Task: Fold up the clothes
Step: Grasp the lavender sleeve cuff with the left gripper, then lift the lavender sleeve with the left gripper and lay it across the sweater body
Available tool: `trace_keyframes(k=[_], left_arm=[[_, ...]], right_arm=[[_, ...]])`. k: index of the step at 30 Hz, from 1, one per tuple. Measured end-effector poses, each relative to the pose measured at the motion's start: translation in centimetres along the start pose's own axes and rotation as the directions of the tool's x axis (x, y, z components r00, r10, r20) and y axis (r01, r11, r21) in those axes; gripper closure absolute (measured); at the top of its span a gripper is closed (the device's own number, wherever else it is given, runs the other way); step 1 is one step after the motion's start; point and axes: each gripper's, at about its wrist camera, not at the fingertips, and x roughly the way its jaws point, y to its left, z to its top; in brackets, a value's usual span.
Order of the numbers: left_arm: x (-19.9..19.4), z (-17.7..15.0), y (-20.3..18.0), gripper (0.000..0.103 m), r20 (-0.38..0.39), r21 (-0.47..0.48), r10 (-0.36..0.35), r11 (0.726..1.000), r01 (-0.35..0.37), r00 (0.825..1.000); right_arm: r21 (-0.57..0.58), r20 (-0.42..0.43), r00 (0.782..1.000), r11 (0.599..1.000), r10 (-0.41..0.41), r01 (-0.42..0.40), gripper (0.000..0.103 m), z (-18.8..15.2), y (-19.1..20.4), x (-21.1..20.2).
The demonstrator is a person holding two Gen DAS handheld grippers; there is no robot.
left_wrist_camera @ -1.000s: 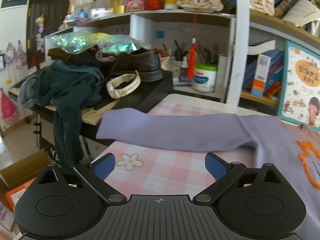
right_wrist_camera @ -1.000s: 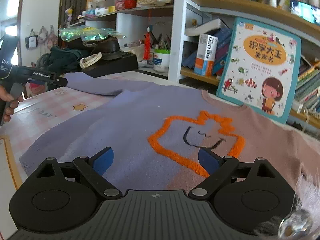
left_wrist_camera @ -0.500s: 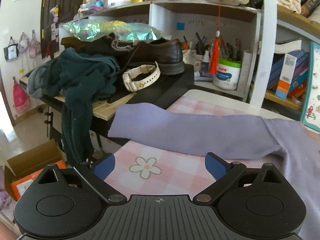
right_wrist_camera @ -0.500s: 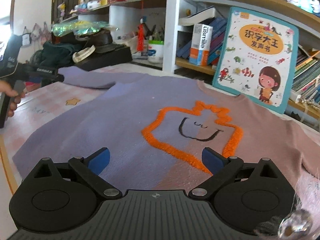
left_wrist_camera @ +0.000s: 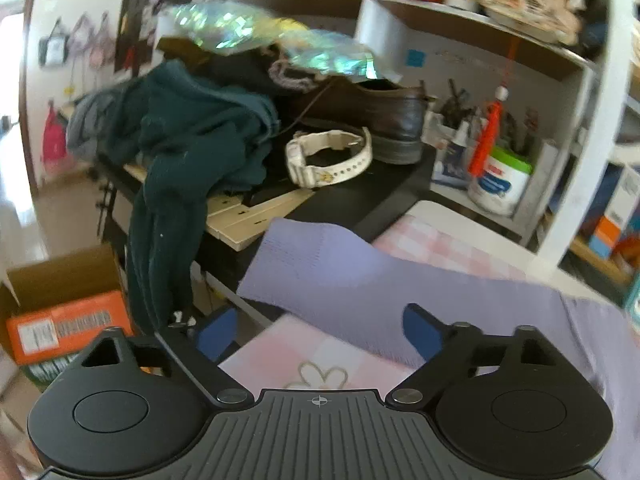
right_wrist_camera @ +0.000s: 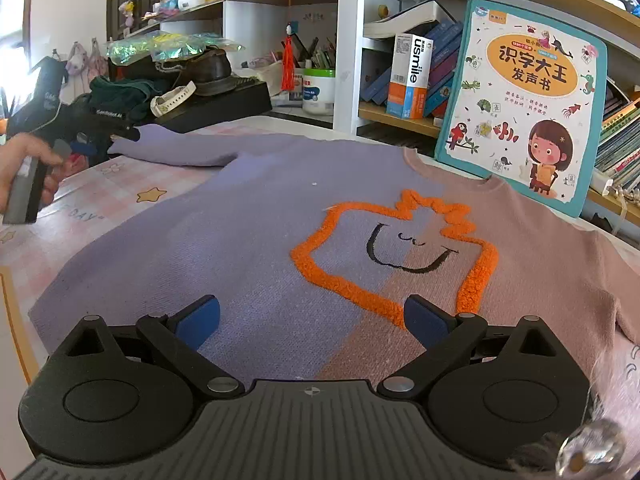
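A lilac and dusty-pink sweater (right_wrist_camera: 248, 248) with an orange fuzzy outline (right_wrist_camera: 400, 252) lies flat, front up, on the pink checked table (right_wrist_camera: 120, 188). Its left sleeve (left_wrist_camera: 360, 280) stretches toward the table's left corner; it also shows in the right wrist view (right_wrist_camera: 180, 148). My left gripper (left_wrist_camera: 320, 332) is open and empty, just short of the sleeve's cuff end. It also shows in the right wrist view (right_wrist_camera: 100, 136), held by a hand. My right gripper (right_wrist_camera: 312, 320) is open and empty, above the sweater's lower hem.
A black side table (left_wrist_camera: 360, 200) beside the left corner carries a brown shoe (left_wrist_camera: 372, 116), a white watch (left_wrist_camera: 328, 160) and dark green clothes (left_wrist_camera: 192, 140). A cardboard box (left_wrist_camera: 64, 312) sits on the floor. A children's book (right_wrist_camera: 528, 100) leans against the shelves (right_wrist_camera: 348, 40) behind the sweater.
My left gripper has moved left and forward toward the sleeve's cuff, which is now between the open fingers' line. My right gripper has shifted slightly, staying over the hem.
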Motion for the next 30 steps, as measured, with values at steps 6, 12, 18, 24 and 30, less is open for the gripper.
trace_keyframes(k=[6, 12, 18, 24, 30], left_arm=[[2.1, 1.2, 1.7, 0.032, -0.016, -0.092, 0.052, 0.994, -0.053, 0.999], [3.5, 1.4, 3.1, 0.065, -0.037, -0.166, 0.013, 0.986, -0.019, 0.999], [1.7, 1.4, 3.2, 0.091, 0.037, -0.215, -0.063, 0.974, 0.069, 0.997], [-0.5, 2.5, 1.3, 0.095, 0.107, -0.168, -0.140, 0.973, 0.157, 0.984], [-3.9, 4.0, -3.7, 0.095, 0.179, -0.004, -0.264, 0.963, 0.269, 0.948]], right_arm=[[-0.002, -0.002, 1.000, 1.000, 0.003, -0.003, 0.004, 0.0, 0.0, 0.0], [-0.002, 0.001, 1.000, 1.000, 0.001, -0.001, 0.004, 0.0, 0.0, -0.1], [-0.013, 0.003, 1.000, 1.000, -0.011, 0.011, 0.004, 0.0, 0.2, -0.2], [-0.012, 0.019, 0.999, 1.000, -0.029, 0.029, 0.004, 0.1, 0.1, -0.5], [-0.016, 0.034, 0.989, 0.990, -0.142, 0.143, 0.004, -1.0, -1.5, -2.4]])
